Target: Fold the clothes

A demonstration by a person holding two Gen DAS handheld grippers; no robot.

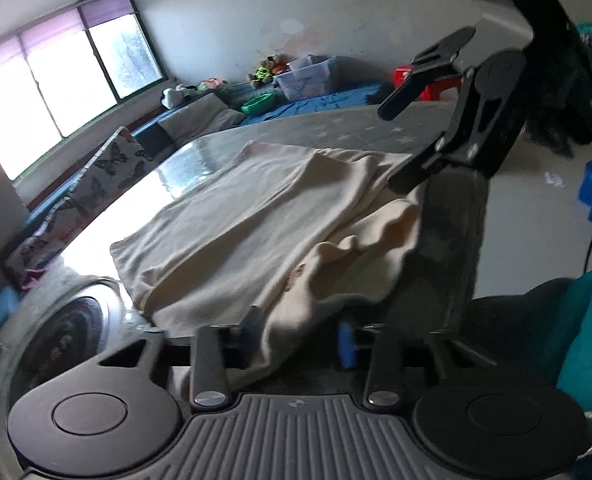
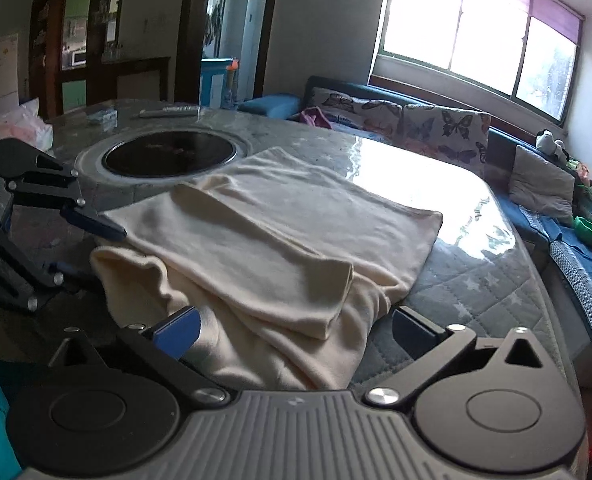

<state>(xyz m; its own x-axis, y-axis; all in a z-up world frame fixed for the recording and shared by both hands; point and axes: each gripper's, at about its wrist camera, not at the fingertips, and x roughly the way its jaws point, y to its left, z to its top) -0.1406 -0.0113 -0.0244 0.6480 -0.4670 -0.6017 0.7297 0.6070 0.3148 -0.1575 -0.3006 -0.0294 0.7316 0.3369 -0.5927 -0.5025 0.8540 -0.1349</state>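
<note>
A cream garment (image 1: 236, 220) (image 2: 288, 232) lies partly folded on the table, with one flap doubled over its middle and a rumpled edge on the near side. My left gripper (image 1: 299, 338) is open, and that rumpled edge runs between its fingers. In the right wrist view the left gripper (image 2: 92, 252) sits at the garment's left corner, jaws apart. My right gripper (image 2: 296, 328) is wide open, low over the garment's near edge. From the left wrist view the right gripper (image 1: 395, 144) hangs open at the garment's far corner.
The table (image 2: 475, 280) has a grey quilted star cover under a glossy sheet. A round black inset (image 2: 168, 152) (image 1: 64, 332) sits beside the garment. A sofa with butterfly cushions (image 2: 435, 124) runs under the window. A teal sleeve (image 1: 583, 340) is at right.
</note>
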